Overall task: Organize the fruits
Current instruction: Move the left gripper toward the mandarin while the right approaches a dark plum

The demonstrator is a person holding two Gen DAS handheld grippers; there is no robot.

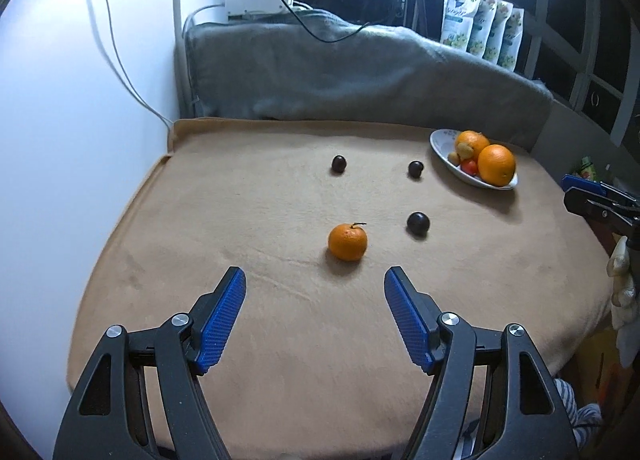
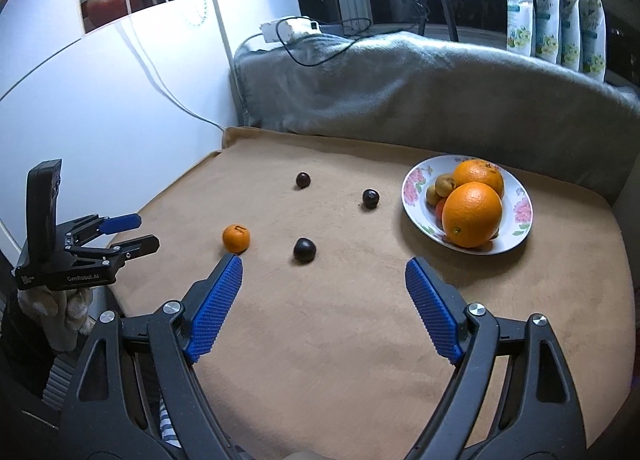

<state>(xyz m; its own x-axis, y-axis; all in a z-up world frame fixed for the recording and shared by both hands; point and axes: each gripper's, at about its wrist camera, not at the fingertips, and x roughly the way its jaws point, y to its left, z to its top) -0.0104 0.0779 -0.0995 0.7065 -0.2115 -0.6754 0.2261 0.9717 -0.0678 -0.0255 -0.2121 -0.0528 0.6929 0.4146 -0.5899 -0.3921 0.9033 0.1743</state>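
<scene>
My left gripper (image 1: pixel 315 280) stands wide and empty, the mandarin (image 1: pixel 347 242) just beyond its tips, slightly right. My right gripper (image 2: pixel 324 272), also wide and empty, faces the near plum (image 2: pixel 305 249). Far right sits the plate (image 2: pixel 416 180).

Left gripper (image 1: pixel 315 274) and right gripper (image 2: pixel 324 262): fingers spread, empty, angled downward.

We note a mandarin (image 1: pixel 347 242) and three dark plums (image 1: pixel 418 224) loose on the cloth, well apart; two oranges (image 2: pixel 472 214) and smaller fruits fill the floral plate (image 2: pixel 416 184).
</scene>
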